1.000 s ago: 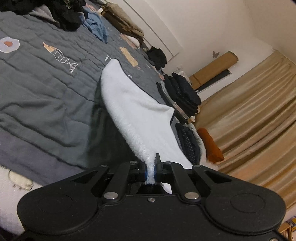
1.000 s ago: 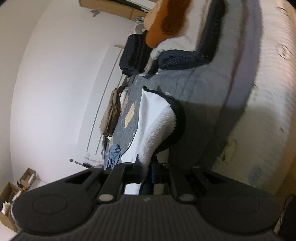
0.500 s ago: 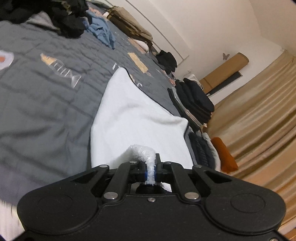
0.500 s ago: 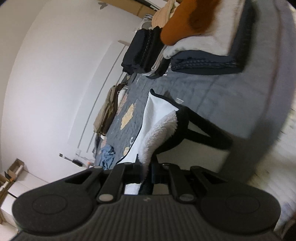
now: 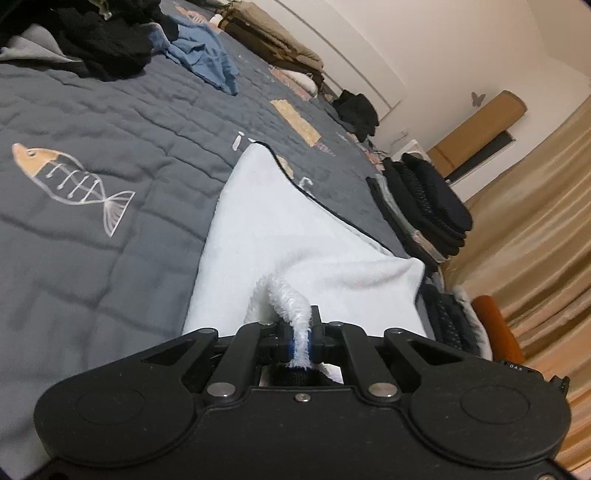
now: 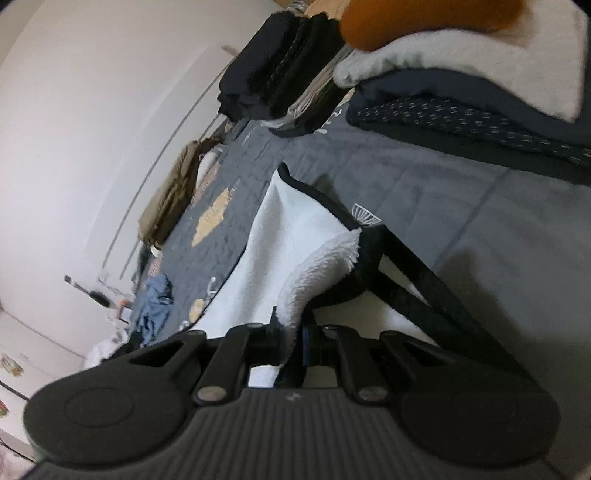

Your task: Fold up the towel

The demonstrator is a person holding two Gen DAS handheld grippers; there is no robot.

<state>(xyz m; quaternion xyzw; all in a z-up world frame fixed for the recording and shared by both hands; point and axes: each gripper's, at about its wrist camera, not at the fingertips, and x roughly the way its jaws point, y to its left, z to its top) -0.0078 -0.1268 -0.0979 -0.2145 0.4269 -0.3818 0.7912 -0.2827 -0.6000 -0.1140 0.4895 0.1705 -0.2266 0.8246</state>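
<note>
- I count one white towel [image 5: 295, 236], two grippers, and two stacks of folded dark clothes at the far edge of the bed.
- My left gripper [image 5: 302, 341] has its jaws pinched together on a fluffy corner of the towel; the pile bulges up out of the narrow gap and curls back toward the cloth.
- My right gripper [image 6: 293, 341] is likewise clamped on a towel corner, where the white pile meets a black trim.
- The towel spreads flat away from both grippers over the grey quilt [image 5: 110, 122], its far corner pointing toward the wall (the black edging shows along one side in both views).
- On the quilt I count one fish-skeleton print [image 5: 74, 181] to the left of the towel, clear of it.
- One stack of dark clothes [image 5: 424, 203] sits beyond the towel's right edge; a second stack [image 6: 480, 103] nearer to me carries a pale layer and one orange item [image 6: 424, 18] on top.
- One crumpled blue garment [image 5: 207, 62] lies well beyond the towel.
</note>
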